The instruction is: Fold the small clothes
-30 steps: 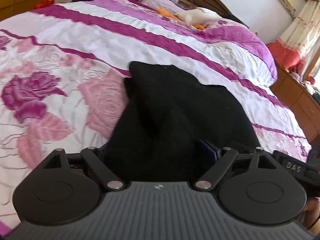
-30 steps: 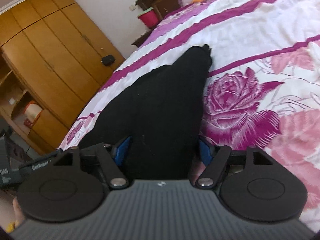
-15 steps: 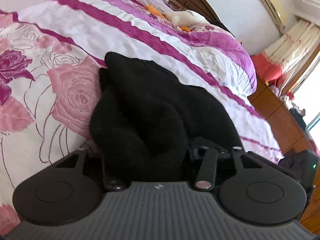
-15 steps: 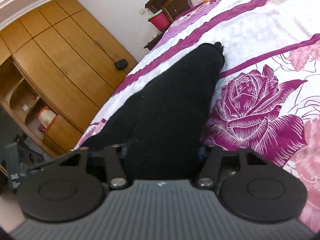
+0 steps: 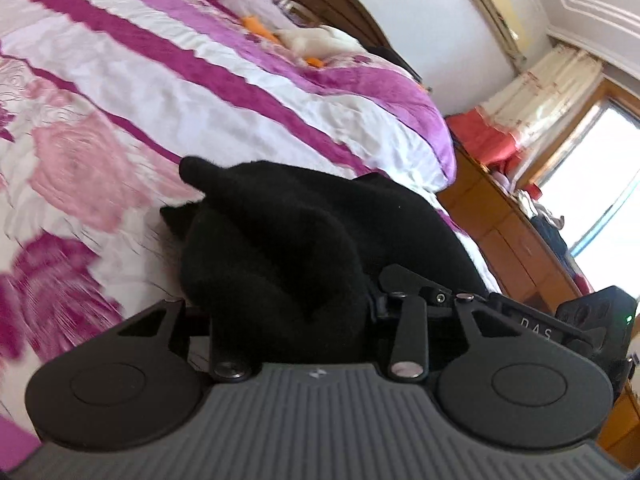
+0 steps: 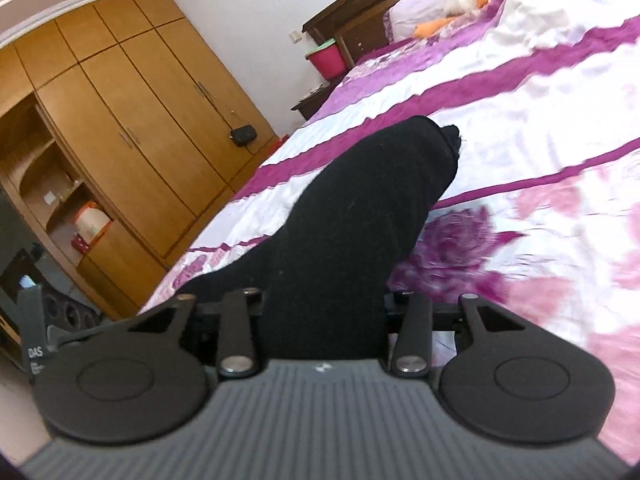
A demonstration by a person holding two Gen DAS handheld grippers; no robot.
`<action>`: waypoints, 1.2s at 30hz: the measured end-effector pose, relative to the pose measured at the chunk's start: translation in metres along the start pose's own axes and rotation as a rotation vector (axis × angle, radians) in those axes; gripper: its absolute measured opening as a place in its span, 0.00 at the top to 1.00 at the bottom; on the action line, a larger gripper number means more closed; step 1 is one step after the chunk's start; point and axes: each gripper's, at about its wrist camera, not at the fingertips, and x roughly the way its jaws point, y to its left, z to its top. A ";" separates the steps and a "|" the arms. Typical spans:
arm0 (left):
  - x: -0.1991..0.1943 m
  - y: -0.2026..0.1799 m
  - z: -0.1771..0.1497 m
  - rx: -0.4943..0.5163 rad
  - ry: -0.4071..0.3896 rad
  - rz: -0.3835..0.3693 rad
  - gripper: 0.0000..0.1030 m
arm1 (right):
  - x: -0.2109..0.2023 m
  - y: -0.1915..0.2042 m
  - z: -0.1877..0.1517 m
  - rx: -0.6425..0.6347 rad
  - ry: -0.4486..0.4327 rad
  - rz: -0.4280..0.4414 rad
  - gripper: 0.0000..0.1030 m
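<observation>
A second ago both grippers stood wide around the near edge of the black garment point(image 5: 304, 240) as it lay flat on the bed point(image 5: 132, 92). Now the left gripper point(image 5: 294, 312) is narrow and closing, with a thick bunch of the black knit packed between its jaws, in the lower middle of the left wrist frame. The right gripper point(image 6: 324, 320) is likewise narrow and closing on its own part of the cloth, low in the centre of the right wrist frame.

The garment has risen with them. Its near part now humps up off the floral bedspread, while the far tip lies on the bed toward the middle of each frame. The bedspread is streaked with motion blur.

My reading is that the grasp is made and the first fold is starting: the near edge should be carried over toward the far tip.

The only writing I can read is "DAS" on the other gripper's body point(image 5: 536, 332), at the lower right of the left wrist frame, and again at the lower left edge of the right wrist frame. Smaller print under it is illegible.
</observation>
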 end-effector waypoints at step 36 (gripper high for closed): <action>-0.015 -0.036 -0.103 0.348 0.071 0.447 0.33 | -0.066 -0.022 -0.082 -0.137 -0.031 -0.352 0.62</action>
